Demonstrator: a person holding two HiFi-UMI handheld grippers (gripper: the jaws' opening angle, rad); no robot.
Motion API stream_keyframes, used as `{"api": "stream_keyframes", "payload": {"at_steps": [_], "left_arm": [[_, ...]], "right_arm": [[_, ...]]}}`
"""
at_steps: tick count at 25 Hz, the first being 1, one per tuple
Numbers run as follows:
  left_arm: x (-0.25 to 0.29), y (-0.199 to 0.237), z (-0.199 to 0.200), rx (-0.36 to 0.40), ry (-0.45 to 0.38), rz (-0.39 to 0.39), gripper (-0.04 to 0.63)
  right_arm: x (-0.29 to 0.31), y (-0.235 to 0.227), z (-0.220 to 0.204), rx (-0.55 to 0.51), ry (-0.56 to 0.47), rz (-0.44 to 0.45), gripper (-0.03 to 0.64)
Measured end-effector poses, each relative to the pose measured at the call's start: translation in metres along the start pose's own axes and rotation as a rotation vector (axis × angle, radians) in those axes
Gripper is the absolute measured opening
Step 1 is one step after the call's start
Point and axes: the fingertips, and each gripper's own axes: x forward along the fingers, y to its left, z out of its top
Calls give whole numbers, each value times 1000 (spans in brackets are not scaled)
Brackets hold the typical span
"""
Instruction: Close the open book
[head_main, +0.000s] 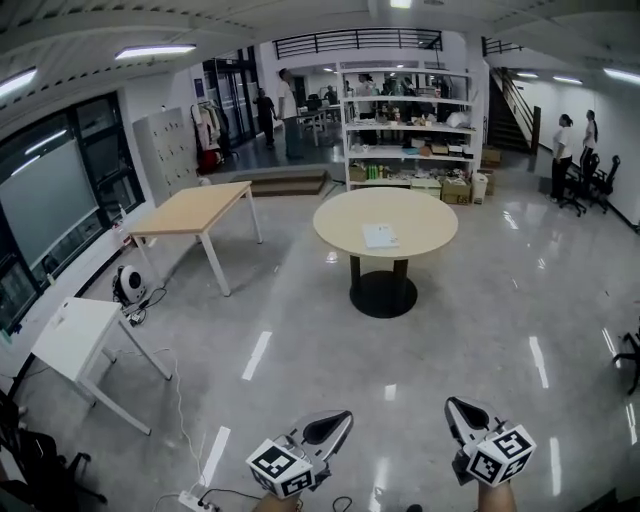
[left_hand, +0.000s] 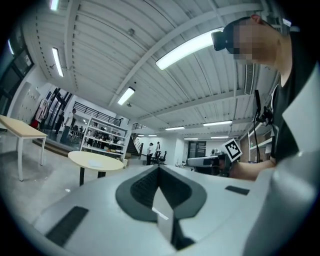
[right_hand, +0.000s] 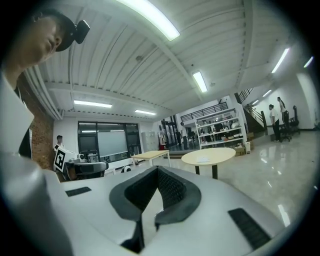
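Round table (head_main: 425, 215) bears the book (head_main: 380, 236); left gripper (head_main: 335, 422), right gripper (head_main: 458, 410), jaws together.

Left of the round table (head_main: 425, 215) stands a rectangular wooden table (head_main: 190, 210); behind it, a stocked shelf unit (head_main: 405, 130); to its right, two people (head_main: 563, 145).

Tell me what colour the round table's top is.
Pale beige; the round table shows best in the head view.

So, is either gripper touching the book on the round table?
Apart. The head view shows the book lying on the round table far across the floor, while the left gripper and right gripper hang near the bottom edge, both shut.
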Motion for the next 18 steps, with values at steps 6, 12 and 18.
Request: {"api": "stream_keyframes", "payload": {"at_steps": [6,12,18], "left_arm": [[-6,-40,18,26,-21,9,-2],[3,-85,21,39,-17,-6,-2],[7,-110,25,33,-26,7,-2]], "right_arm": [[-42,5,18,-30,-28,5,-2],[-91,2,24,-90,-25,-3,-2],[-117,-7,21,-67,-18,-12,-2]]}}
